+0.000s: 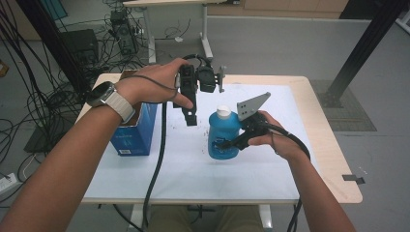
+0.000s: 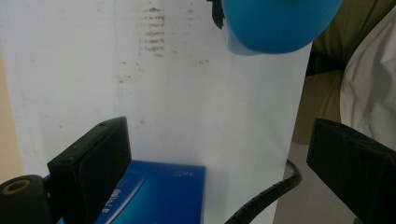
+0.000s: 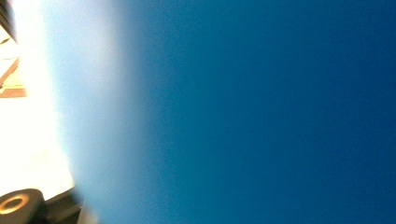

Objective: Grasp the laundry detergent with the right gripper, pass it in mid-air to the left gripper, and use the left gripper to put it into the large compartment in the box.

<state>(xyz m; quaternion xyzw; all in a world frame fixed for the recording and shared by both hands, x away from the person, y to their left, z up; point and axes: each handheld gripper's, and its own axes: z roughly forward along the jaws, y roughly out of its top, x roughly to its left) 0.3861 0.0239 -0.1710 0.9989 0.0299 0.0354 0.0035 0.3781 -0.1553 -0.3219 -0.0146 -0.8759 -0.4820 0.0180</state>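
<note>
Nearest the person, the right hand (image 1: pixel 278 140) holds the right gripper (image 1: pixel 231 142) against the side of the blue bottle (image 1: pixel 223 135), which stands upright near the middle of the white sheet (image 1: pixel 193 169) covering the table (image 1: pixel 333 169). A black jaw lies across the bottle's front at its lower half, and the grey plate (image 1: pixel 251 105) juts up just right of the white cap (image 1: pixel 223 111). In the right gripper view the bottle's blue wall (image 3: pixel 257 112) is pressed up close and blurred — the jaws appear closed on the bottle, though the far jaw is hidden behind it.

Left of the bottle and well apart from it, a blue box (image 1: pixel 135 130) stands at the sheet's left edge, its top flap open. In the left gripper view the box (image 2: pixel 163 191) sits below between the jaws, the bottle's rounded blue body (image 2: pixel 280 23) at the top.

Farther back, the left hand (image 1: pixel 154 87), a watch (image 1: pixel 102 94) on its wrist, holds the left gripper (image 1: pixel 191 113) in the air above the sheet, behind and left of the bottle, pointing down. Its jaws stand wide apart with nothing between them. Its cable (image 1: pixel 157 164) trails down over the table's near edge.

Beyond the table — a grey floor with tangled cables (image 1: pixel 29 96).
</note>
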